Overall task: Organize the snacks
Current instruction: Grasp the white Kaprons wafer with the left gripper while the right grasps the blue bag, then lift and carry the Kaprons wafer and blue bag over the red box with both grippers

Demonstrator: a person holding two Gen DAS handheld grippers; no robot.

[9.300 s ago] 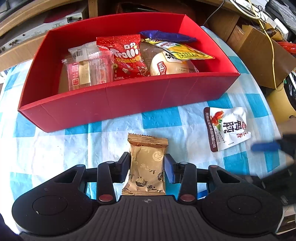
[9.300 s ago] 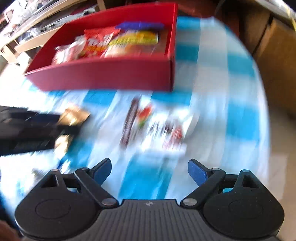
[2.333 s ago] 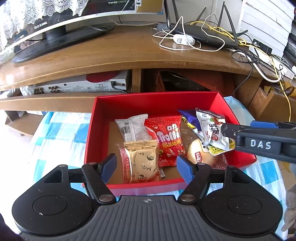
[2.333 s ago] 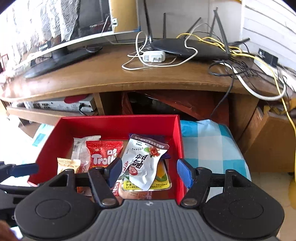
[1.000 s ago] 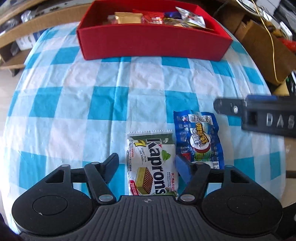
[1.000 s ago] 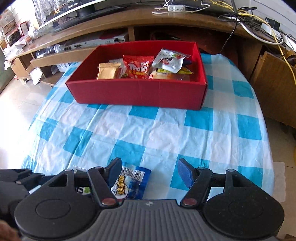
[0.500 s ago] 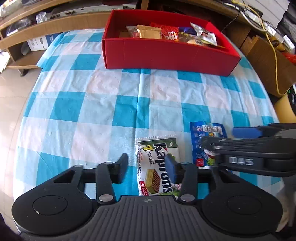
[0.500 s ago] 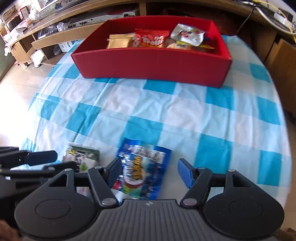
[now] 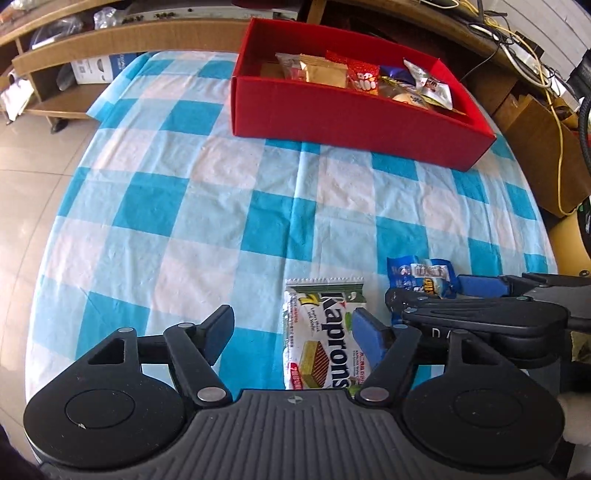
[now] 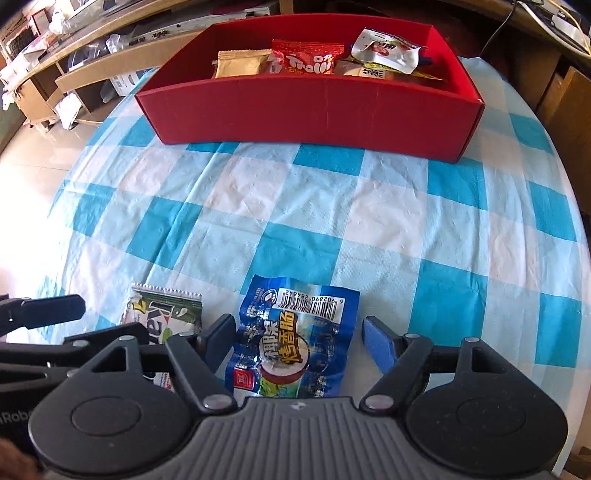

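A green and white Kaprons wafer pack (image 9: 323, 336) lies flat on the checked tablecloth (image 9: 207, 206). My left gripper (image 9: 293, 332) is open, its right finger beside the pack. A blue snack packet (image 10: 295, 343) lies flat between the open fingers of my right gripper (image 10: 299, 339); it also shows in the left wrist view (image 9: 421, 277). The wafer pack shows in the right wrist view (image 10: 162, 314), left of the blue packet. The red box (image 9: 351, 110) at the far side holds several snack packets.
Wooden shelving (image 9: 110, 33) stands beyond the table on the far left. A cardboard box (image 9: 535, 147) and cables stand off the table's right side. The table's edge curves close on the left and right. The floor (image 9: 22, 177) is tiled.
My left gripper has opened wider and shifted left, so the wafer pack now sits by its right finger. My right gripper has moved closer over the blue packet.
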